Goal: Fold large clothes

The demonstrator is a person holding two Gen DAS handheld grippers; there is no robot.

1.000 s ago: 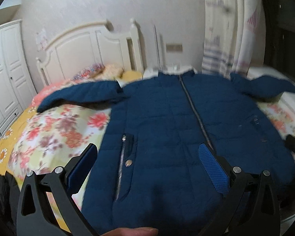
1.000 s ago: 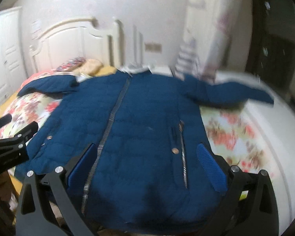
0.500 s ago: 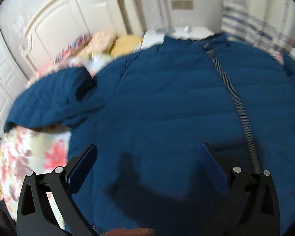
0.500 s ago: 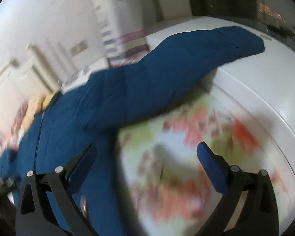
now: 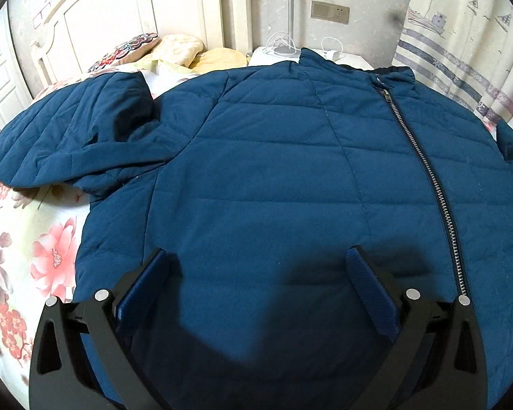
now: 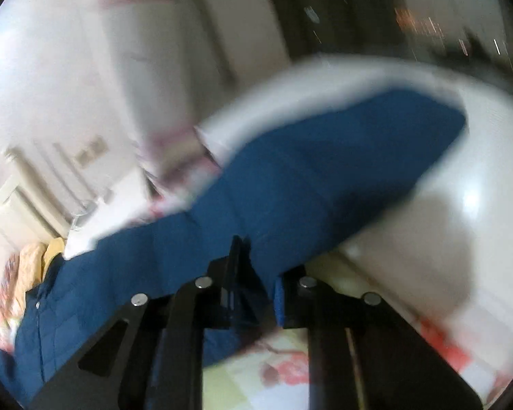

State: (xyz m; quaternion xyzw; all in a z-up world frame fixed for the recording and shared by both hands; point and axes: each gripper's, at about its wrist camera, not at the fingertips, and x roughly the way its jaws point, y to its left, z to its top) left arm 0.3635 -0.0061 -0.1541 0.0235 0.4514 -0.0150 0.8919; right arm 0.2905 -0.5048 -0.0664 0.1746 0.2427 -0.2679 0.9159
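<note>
A dark blue quilted jacket (image 5: 273, 171) lies zipped and face up on a floral bedspread (image 5: 27, 239). Its left sleeve (image 5: 71, 130) lies bent out to the left. My left gripper (image 5: 256, 273) is open and empty, hovering just above the jacket's chest. In the blurred right wrist view the jacket's right sleeve (image 6: 325, 177) stretches toward the white bed edge. My right gripper (image 6: 260, 270) is shut on the lower edge of that sleeve, about midway along it.
A white headboard (image 5: 136, 17) and pillows (image 5: 174, 48) are behind the jacket. A white bedside table (image 5: 287, 56) with cables and a striped curtain (image 5: 461, 51) stand at the back right. A white surface (image 6: 461, 222) lies beyond the sleeve.
My right gripper moved up to the right sleeve and closed on it; it was open before. My left gripper moved forward over the jacket's chest and stayed open.
</note>
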